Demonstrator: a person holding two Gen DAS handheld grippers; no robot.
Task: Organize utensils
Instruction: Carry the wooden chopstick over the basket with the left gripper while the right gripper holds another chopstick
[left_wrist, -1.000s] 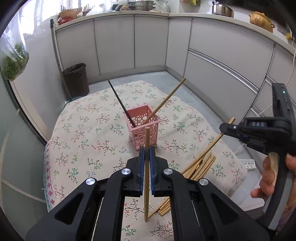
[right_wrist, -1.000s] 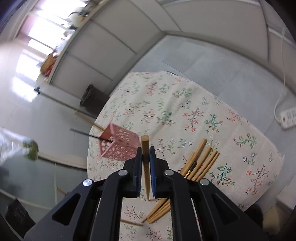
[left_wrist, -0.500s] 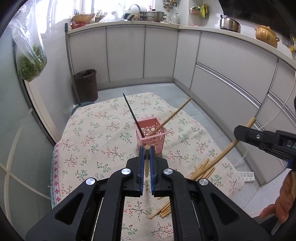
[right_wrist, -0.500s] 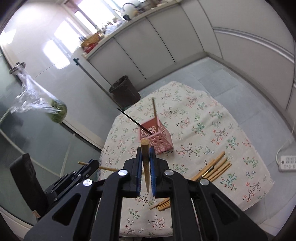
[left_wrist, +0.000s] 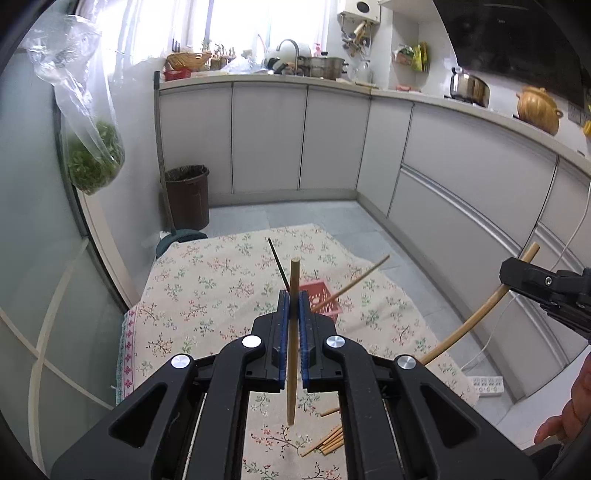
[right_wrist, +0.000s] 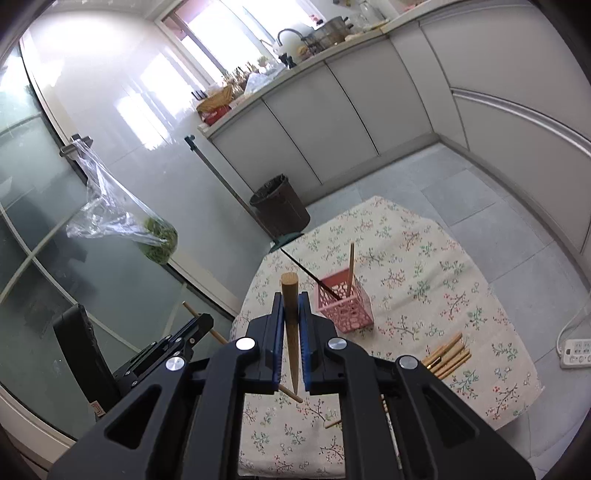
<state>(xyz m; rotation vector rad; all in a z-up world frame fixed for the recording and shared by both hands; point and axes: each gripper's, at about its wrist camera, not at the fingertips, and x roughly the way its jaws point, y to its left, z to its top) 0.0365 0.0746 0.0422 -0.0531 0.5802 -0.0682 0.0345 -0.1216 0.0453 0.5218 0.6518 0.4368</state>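
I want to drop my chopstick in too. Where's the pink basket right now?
The pink basket stands on the flowered tablecloth, near the middle, in both views. A black chopstick and a wooden one stick out of it, and the loose chopsticks lie nearer the grippers.

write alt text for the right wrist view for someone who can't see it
The right tool is shut on a wooden chopstick above a table with a floral cloth. Beyond it, a pink basket holds one black and one wooden chopstick, and more wooden chopsticks lie loose to its right.
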